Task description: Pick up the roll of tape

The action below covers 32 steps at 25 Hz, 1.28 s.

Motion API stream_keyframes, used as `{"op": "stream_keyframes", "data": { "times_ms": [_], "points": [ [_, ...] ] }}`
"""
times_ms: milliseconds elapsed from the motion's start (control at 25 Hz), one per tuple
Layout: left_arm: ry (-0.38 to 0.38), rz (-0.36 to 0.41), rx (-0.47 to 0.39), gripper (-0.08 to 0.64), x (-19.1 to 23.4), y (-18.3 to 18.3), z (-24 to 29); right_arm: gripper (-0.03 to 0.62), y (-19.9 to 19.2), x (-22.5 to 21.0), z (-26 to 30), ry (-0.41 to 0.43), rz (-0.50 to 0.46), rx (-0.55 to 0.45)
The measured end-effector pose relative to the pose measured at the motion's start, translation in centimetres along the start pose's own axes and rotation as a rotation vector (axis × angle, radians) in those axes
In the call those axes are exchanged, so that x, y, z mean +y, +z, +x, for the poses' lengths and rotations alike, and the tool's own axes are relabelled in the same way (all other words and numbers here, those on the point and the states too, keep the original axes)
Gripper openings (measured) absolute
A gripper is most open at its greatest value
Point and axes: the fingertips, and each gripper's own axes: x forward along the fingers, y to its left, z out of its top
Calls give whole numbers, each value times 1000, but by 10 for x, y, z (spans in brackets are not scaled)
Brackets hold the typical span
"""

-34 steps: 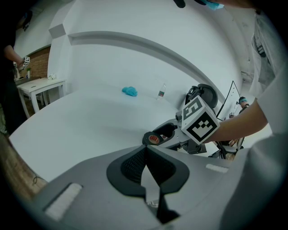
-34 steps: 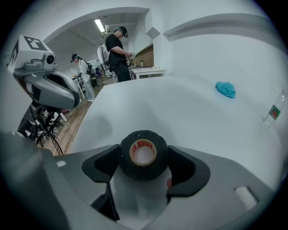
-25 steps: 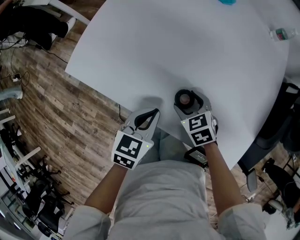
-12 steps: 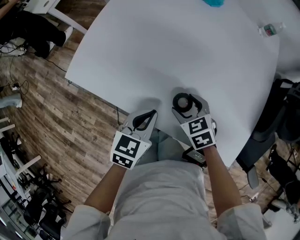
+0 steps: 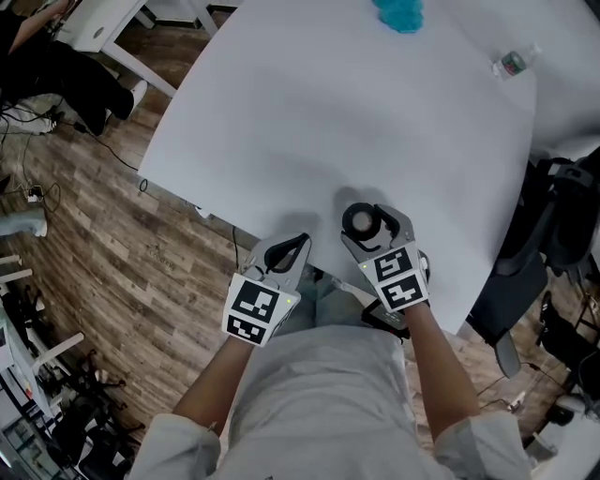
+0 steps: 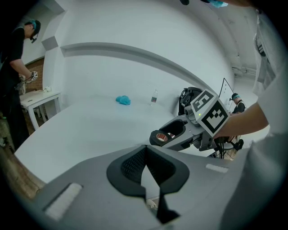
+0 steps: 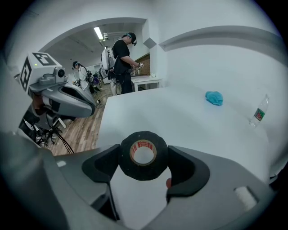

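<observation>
The roll of black tape (image 5: 361, 221) with a pale core sits between the jaws of my right gripper (image 5: 367, 217), just above the near edge of the white table (image 5: 309, 112). In the right gripper view both pads press on the sides of the tape (image 7: 135, 170), so the right gripper (image 7: 144, 156) is shut on it. My left gripper (image 5: 300, 240) hangs to its left over the table's edge, its tips touching and nothing in them. From the left gripper (image 6: 146, 148) view, the tape (image 6: 161, 137) shows in the right gripper (image 6: 174, 133).
A blue cloth (image 5: 398, 14) and a small plastic bottle (image 5: 511, 63) lie at the table's far side. A dark chair (image 5: 548, 234) stands by the right edge. Wooden floor with cables is to the left. People stand at a far table (image 7: 146, 81).
Both grippers have risen a little, the right one carrying the tape up with it. The jaws have kept their state.
</observation>
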Motion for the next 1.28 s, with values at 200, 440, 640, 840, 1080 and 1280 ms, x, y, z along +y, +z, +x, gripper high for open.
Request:
{"op": "stream_keyframes", "data": {
  "times_ms": [200, 440, 640, 840, 1080, 1280],
  "points": [
    [-4, 4, -10, 20, -9, 3, -5, 341, -1, 2, -13, -11, 2, -9],
    [1, 5, -27, 20, -11, 10, -9, 341, 3, 4, -25, -6, 18, -25],
    [-8, 10, -48, 20, -19, 21, -12, 342, 9, 12, -36, 18, 18, -40],
    [-13, 25, -63, 20, -24, 32, -14, 342, 15, 15, -47, 22, 4, -48],
    [-12, 46, -72, 20, -27, 40, -18, 342, 21, 17, -61, 15, -10, -66],
    [0, 61, -72, 20, -25, 42, -23, 342, 22, 19, -68, 14, -9, -82]
  ]
}}
